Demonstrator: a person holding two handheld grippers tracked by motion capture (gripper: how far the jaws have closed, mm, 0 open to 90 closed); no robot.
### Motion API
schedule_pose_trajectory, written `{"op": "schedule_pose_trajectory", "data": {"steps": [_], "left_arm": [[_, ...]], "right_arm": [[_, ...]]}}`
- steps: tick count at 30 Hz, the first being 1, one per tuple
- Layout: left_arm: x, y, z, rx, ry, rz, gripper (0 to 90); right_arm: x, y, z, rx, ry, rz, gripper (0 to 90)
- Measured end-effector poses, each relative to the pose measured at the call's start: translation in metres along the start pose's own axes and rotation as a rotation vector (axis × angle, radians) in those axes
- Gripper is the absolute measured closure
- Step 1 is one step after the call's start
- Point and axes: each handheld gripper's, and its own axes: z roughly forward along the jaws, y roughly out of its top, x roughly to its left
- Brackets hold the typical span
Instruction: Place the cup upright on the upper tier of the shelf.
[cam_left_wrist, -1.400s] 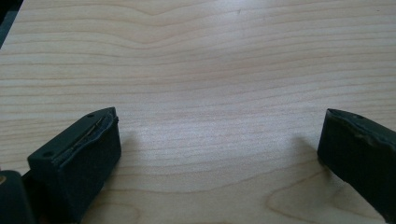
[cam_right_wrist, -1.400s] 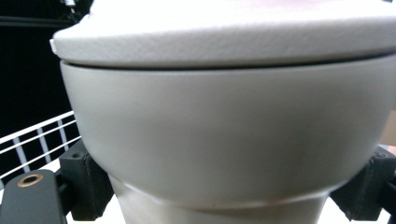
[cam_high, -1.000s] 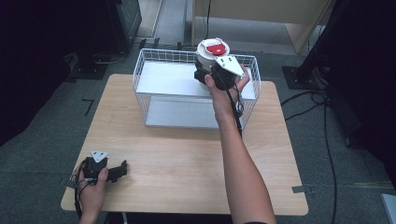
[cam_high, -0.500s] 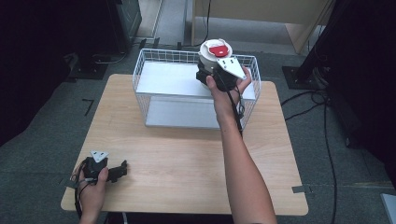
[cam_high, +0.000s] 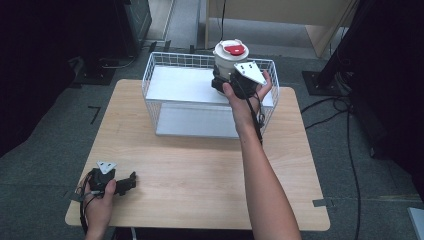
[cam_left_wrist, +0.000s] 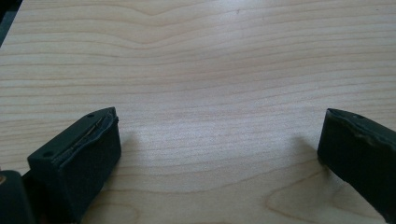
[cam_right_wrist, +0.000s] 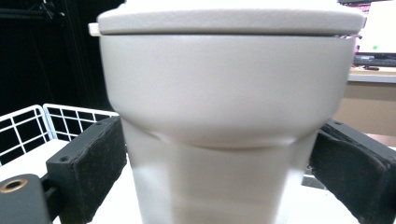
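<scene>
Starting at the left: my left tool (cam_high: 131, 181) rests on the surface (cam_high: 200, 175) down at about 7 o'clock, its jaws spread wide with only bare wood grain between them in the left gripper view. It is well apart from the work and I judge it has no part in the coming move.

Moving right, the white wire basket (cam_high: 165, 107) sits at the far side of the surface, around 12 o'clock, with a flat white floor.

At its far right corner, roughly 1 o'clock, my right tool (cam_high: 220, 82) has the white canister (cam_high: 229, 59) with the red-marked lid clamped between its jaws. In the right gripper view the canister (cam_right_wrist: 224, 116) stands upright, long axis vertical, the jaws pressed on its narrower lower body just under the bulge, one at 9 o'clock and one at 3. It appears held above the basket floor near the rim, though I cannot tell whether the base touches anything.

What matters next: the canister lies straight ahead of the right tool, upright, so any move should stay vertical to keep it clear of the wire wall.
</scene>
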Motion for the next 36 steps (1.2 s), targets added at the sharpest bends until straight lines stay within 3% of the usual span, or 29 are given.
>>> {"op": "schedule_pose_trajectory", "data": {"steps": [4,7,9,18,27,36], "left_arm": [[0.0,0.0,0.0,0.0,0.0,0.0,0.0],[0.0,0.0,0.0,0.001,0.0,0.001,0.0],[0.0,0.0,0.0,0.0,0.0,0.001,0.0],[0.0,0.0,0.0,0.001,0.001,0.003,0.0],[0.0,0.0,0.0,0.001,0.001,0.003,0.0],[0.0,0.0,0.0,0.003,0.001,0.003,0.0]], "right_arm": [[-0.001,-0.002,-0.005,0.002,0.014,-0.006,4.9],[0.0,-0.003,-0.009,-0.009,0.002,-0.013,11.3],[-0.001,-0.003,-0.011,-0.006,0.023,-0.005,12.3],[-0.001,-0.006,-0.017,-0.002,0.018,-0.003,12.8],[0.005,-0.008,-0.049,0.02,0.07,-0.033,11.2],[0.0,-0.02,-0.079,0.015,0.106,-0.042,10.9]]}}
